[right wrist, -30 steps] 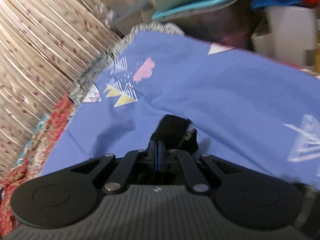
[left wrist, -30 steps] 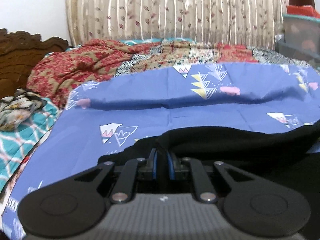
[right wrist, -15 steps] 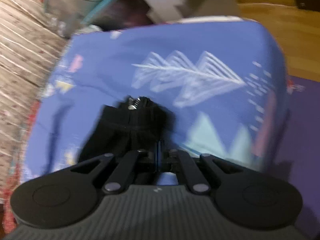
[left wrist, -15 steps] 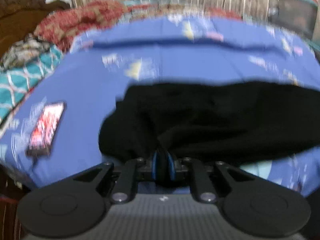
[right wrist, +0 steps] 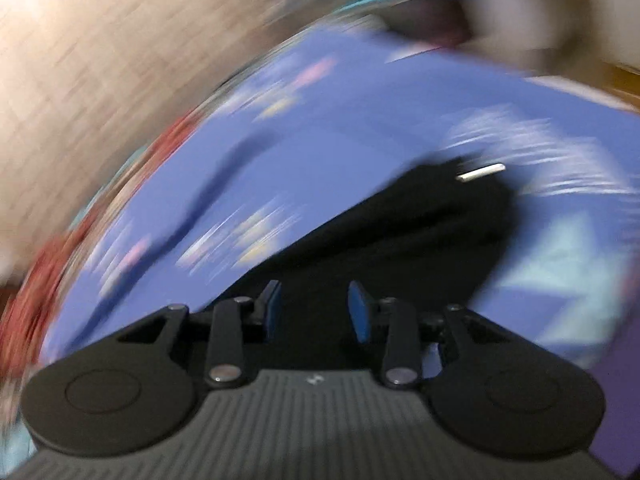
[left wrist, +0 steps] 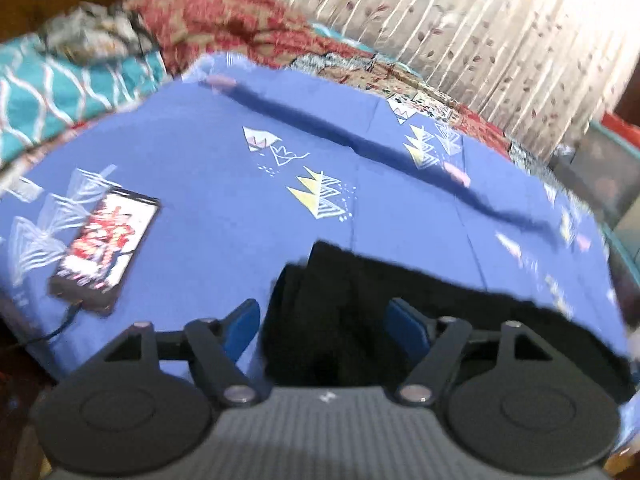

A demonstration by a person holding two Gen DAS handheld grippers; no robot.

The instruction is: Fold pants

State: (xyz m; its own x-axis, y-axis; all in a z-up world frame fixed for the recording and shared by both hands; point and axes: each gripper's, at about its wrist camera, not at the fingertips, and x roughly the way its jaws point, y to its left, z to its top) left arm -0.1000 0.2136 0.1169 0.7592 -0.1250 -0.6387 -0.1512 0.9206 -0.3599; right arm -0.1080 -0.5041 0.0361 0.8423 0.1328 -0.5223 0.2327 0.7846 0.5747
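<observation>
The bed (left wrist: 224,216) carries the black pants (left wrist: 420,300) along its near edge, a phone (left wrist: 105,249) to their left. Both the left gripper (left wrist: 324,320) and right gripper (right wrist: 314,306) have just been opening, jaws apart with cloth between them but unpressed. Release after a fold, likely; next comes regrasping for another fold.
</observation>
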